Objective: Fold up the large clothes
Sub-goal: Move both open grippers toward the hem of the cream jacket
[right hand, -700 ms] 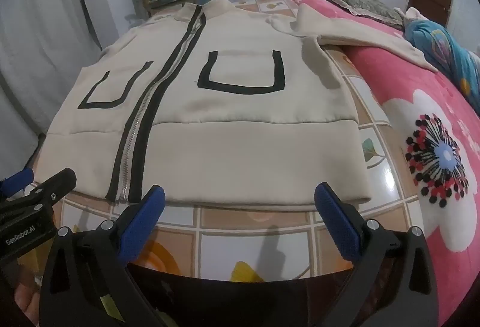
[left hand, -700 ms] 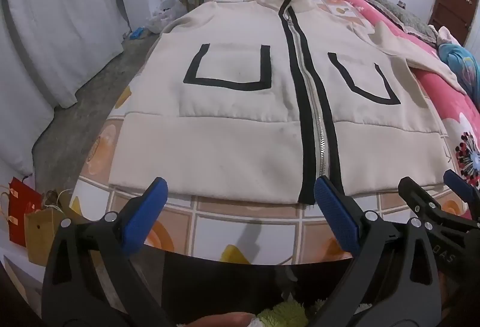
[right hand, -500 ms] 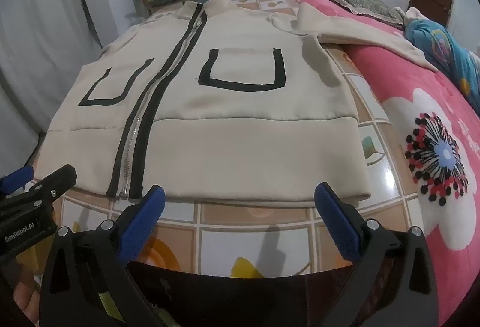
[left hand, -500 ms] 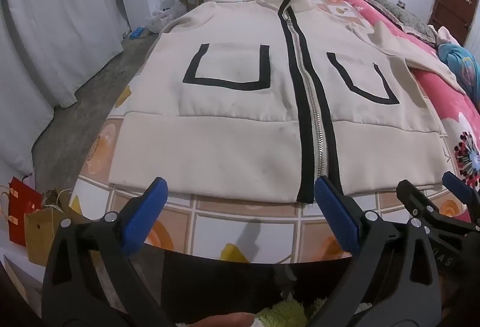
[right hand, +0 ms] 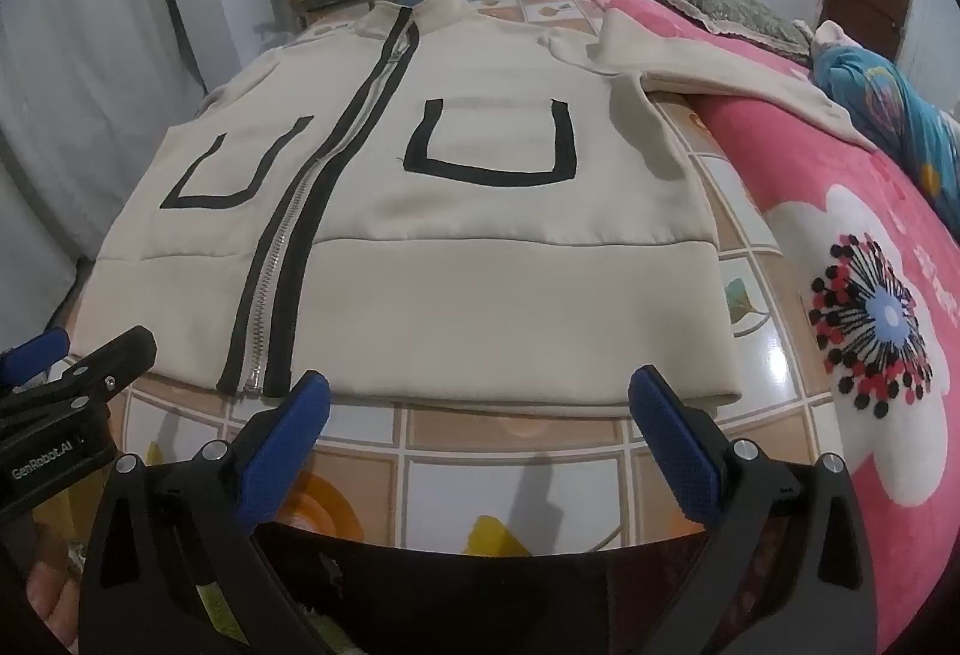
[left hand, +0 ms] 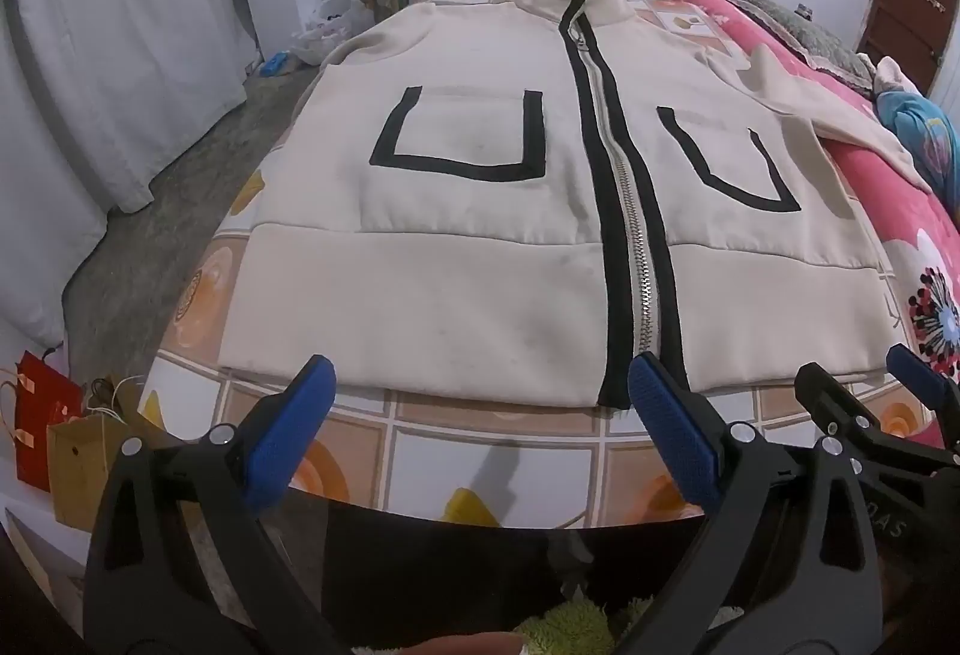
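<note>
Both tongs, left (left hand: 480,403) and right (right hand: 480,403), gape empty just short of the jacket (left hand: 480,259) hem, seemingly above bare bedsheet (right hand: 510,469).

We see matt cream cloth jacket (left hand: 456,295) w/ shiny metal zip (left hand: 636,259), glossy tiled-print sheet (right hand: 510,469), fuzzy pink blanket (right hand: 840,235), textured blue pads (left hand: 288,433) on matt black plastic.

Cream zip-up jacket (left hand: 480,283) lies flat, front up, on the tiled-pattern bed cover (left hand: 492,451), zipper closed, hem just short of the near edge. Black-outlined pockets flank the black-edged zipper. One sleeve extends toward the right edge; the other sleeve's position is unclear.
</note>
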Tool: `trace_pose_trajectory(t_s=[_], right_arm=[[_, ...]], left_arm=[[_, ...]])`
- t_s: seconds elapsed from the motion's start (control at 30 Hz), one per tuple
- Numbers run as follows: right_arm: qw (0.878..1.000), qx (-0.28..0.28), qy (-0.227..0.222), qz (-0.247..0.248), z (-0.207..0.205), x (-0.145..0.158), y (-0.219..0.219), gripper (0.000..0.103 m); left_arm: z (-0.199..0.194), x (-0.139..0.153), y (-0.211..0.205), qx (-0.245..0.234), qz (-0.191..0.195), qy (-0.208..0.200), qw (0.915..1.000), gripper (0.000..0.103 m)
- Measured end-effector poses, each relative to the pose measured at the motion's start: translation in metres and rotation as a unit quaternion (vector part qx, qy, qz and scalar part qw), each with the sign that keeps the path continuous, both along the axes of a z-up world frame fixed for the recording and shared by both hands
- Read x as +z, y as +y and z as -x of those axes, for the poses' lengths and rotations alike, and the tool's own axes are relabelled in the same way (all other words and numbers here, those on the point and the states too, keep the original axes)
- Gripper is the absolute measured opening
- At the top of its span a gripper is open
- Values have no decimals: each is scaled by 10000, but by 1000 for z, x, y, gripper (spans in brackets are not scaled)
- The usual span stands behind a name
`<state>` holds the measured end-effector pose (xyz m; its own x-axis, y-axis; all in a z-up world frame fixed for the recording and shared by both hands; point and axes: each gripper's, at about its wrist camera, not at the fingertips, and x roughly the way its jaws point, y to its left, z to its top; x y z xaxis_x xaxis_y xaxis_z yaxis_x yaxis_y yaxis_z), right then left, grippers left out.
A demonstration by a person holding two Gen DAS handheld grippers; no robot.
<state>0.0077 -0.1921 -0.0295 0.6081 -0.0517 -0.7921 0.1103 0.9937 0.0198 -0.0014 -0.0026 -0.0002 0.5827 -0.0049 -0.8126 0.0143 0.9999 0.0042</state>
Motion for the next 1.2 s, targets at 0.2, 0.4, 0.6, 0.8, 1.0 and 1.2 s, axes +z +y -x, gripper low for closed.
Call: trace_pose_trajectory(t_s=[0.2, 0.4, 0.6, 0.8, 1.0, 1.2], right_arm=[[10000, 7, 4, 12, -1, 2, 2, 97], [10000, 7, -1, 18, -1, 2, 2, 97], [10000, 12, -16, 39, 0, 4, 4, 97], [10000, 15, -22, 55, 0, 5, 4, 97], [10000, 14, -38, 52, 1, 6, 4, 97], [10000, 14, -37, 60, 1, 6, 5, 97]], left_arm=[[-1, 1, 3, 3, 5, 4, 10000, 95], [-1, 1, 3, -5, 13, 3, 10000, 95], [-1, 0, 4, -4, 20, 3, 10000, 95], [-1, 0, 4, -1, 25, 1, 10000, 95], [-1, 0, 4, -1, 26, -1, 10000, 95], [-1, 0, 5, -1, 32, -5, 10000, 95]])
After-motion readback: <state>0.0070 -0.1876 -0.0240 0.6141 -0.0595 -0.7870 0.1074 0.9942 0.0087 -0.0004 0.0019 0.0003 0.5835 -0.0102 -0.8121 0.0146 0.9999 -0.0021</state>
